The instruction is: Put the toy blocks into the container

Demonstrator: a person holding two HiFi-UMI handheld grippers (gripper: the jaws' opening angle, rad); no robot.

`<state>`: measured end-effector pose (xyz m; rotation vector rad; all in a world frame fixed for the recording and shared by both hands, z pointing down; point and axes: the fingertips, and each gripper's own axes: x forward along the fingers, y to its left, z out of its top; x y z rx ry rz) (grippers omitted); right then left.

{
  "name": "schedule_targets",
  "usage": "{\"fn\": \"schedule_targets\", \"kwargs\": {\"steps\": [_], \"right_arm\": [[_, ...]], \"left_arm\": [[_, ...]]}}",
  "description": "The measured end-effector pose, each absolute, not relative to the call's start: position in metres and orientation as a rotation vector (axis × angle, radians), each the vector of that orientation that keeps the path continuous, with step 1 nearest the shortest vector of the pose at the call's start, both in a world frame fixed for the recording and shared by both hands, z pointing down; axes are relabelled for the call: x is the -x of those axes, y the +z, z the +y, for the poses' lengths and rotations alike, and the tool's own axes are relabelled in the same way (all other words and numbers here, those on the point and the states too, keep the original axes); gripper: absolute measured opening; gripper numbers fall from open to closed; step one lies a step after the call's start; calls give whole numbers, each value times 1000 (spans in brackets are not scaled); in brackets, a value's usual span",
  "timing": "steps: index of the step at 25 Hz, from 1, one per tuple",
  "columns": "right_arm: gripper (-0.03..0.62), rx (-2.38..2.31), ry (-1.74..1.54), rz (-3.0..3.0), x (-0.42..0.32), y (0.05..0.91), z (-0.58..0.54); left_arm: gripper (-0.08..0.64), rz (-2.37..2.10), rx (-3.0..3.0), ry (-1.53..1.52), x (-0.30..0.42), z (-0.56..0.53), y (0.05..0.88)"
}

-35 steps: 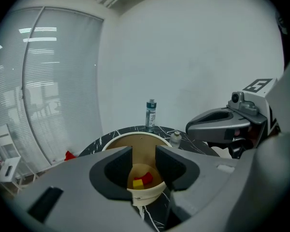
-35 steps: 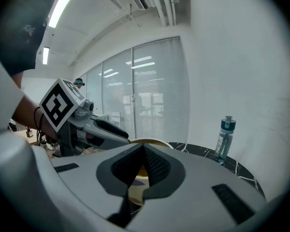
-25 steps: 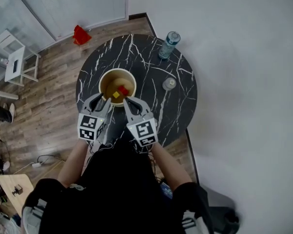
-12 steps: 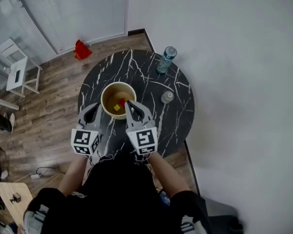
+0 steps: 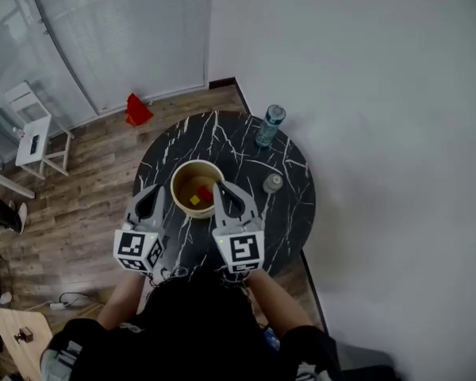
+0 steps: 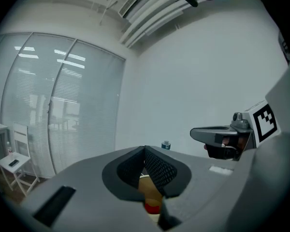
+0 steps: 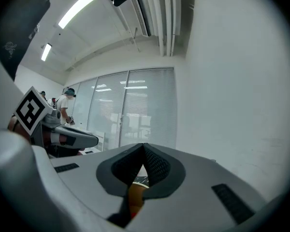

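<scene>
A tan round container (image 5: pixel 182 182) stands on the black marble table (image 5: pixel 238 145). Inside it lie a yellow block (image 5: pixel 194 201) and a red block (image 5: pixel 205 192). My left gripper (image 5: pixel 151 192) hangs just left of the container's rim, jaws shut and empty. My right gripper (image 5: pixel 220 187) is at the container's right rim, also shut with nothing held. In the left gripper view the closed jaws (image 6: pixel 145 151) frame the container (image 6: pixel 146 185) and the red block (image 6: pixel 152 208) below. The right gripper view shows its shut jaws (image 7: pixel 144 149) above the container (image 7: pixel 135 193).
A water bottle (image 5: pixel 270 125) stands at the table's far right edge, and a small clear cup (image 5: pixel 273 182) sits to the right of the container. Wooden floor surrounds the table, with a white stool (image 5: pixel 32 137) and a red object (image 5: pixel 136 109) to the left. A white wall is close on the right.
The left gripper's jaws were spread a second ago and are now together. Both grippers have drawn back a little from over the container towards its near rim.
</scene>
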<state>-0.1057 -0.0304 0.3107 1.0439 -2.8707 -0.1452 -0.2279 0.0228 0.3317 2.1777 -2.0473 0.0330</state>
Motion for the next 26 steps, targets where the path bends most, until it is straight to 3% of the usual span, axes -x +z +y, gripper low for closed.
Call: {"fn": "schedule_targets", "kwargs": {"steps": [26], "right_arm": [[-3, -1016, -202, -2878, 112, 295, -30]], "left_arm": [[0, -2078, -2222, 45, 223, 14, 322]]}}
